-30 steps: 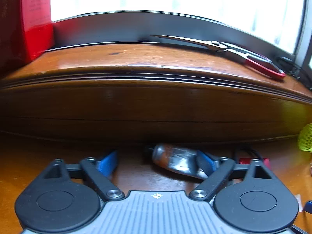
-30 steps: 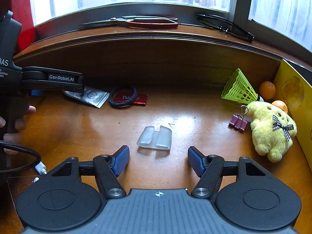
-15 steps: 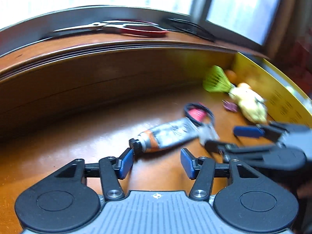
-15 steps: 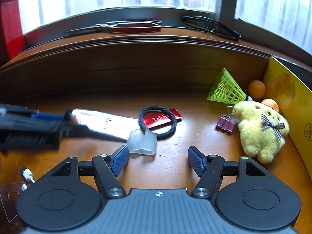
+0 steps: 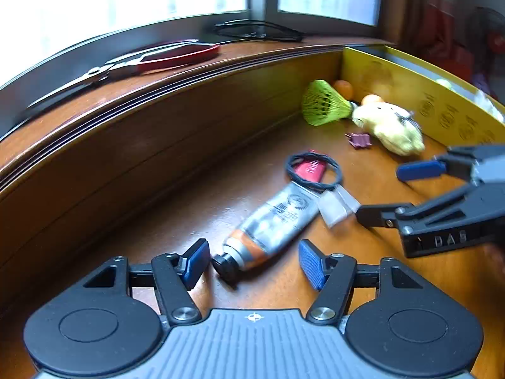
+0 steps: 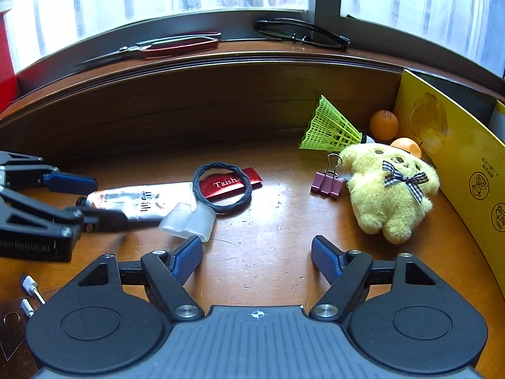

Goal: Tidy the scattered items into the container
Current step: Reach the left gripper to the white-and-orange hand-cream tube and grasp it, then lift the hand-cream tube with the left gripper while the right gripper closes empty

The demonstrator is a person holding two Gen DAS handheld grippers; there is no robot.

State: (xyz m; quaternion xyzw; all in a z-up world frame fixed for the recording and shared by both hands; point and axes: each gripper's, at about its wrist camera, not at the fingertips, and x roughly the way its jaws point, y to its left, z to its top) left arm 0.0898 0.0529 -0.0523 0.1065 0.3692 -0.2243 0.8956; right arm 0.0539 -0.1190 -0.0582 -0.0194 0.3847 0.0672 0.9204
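A: Fingers first. Our left gripper [image 5: 252, 262] stands spread around the cap end of the silver tube [image 5: 271, 224], low centre, pads apart from it. Its jaws have just opened further.

B: Our right gripper [image 6: 257, 259], just widening, holds nothing; the clear plastic piece [image 6: 189, 221] lies beside its left finger. Upper right, the yellow box [image 6: 457, 145] stands behind the plush toy [image 6: 389, 189].

Right gripper [image 6: 256, 257] widened; tube [image 6: 142, 203] swung around.

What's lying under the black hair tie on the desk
The black hair tie rests across a red foil packet whose print begins "Taisha", and its left edge overlaps the flat end of the silver tube. The rest of the print is covered by the tie.
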